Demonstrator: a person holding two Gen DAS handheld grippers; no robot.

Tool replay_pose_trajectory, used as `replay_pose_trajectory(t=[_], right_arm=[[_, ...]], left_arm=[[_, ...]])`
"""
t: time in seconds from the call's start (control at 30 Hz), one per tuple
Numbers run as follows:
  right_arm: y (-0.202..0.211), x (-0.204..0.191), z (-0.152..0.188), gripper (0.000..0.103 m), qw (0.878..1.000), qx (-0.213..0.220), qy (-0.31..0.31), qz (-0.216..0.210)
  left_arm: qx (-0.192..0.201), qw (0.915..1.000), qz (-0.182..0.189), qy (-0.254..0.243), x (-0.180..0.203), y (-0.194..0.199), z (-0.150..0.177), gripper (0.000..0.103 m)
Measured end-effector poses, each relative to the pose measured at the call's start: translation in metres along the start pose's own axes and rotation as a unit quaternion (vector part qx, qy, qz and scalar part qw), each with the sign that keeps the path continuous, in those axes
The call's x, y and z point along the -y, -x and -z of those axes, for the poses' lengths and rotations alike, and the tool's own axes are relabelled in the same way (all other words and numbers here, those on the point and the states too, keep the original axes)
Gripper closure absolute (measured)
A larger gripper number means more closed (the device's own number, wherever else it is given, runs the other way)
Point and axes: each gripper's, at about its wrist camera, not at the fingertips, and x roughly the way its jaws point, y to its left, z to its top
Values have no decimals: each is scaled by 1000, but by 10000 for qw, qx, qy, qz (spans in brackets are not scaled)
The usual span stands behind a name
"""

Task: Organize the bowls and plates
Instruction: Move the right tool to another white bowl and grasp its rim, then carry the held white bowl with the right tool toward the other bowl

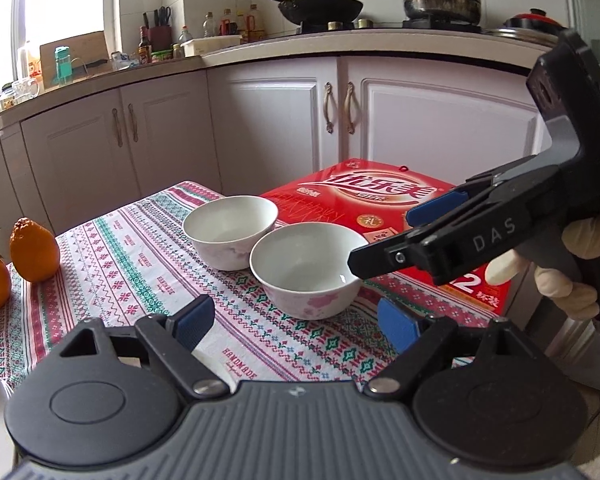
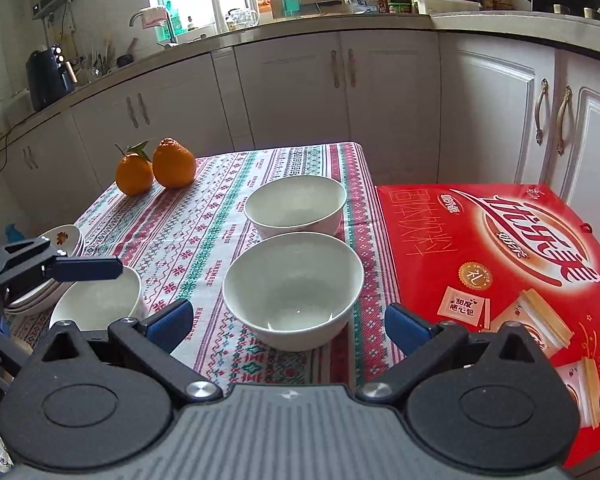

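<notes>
Right gripper [image 2: 288, 326] open before near bowl [image 2: 294, 288], upright, mouth up

Glossy ceramic bowls [image 2: 292, 288] on a patterned woven cloth [image 2: 196, 232].

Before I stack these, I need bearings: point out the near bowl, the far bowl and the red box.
near bowl [image 2: 292, 288], right wrist view, inner wall
far bowl [image 2: 296, 204], right wrist view, inside
red box [image 2: 500, 248], right wrist view, lid
</notes>
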Motion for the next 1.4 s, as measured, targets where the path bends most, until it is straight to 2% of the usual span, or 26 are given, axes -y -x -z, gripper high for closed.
replay_pose_trajectory(t=[0.3,0.63,0.73,1.4], right_arm=[[-23,21,-14,1,9995,-163,76,-241],[-52,37,-31,6,9961,-395,291,-739],[-62,39,-34,13,9947,-511,329,-824],[-94,55,-44,24,9891,-801,248,-1213]], left_arm=[[-265,9996,-122,28,19,-33,-5,14],[-517,9979,-360,158,26,-56,-5,15],[-524,9977,-403,169,27,-61,-5,15],[-585,9970,-325,378,22,-81,-7,18]])
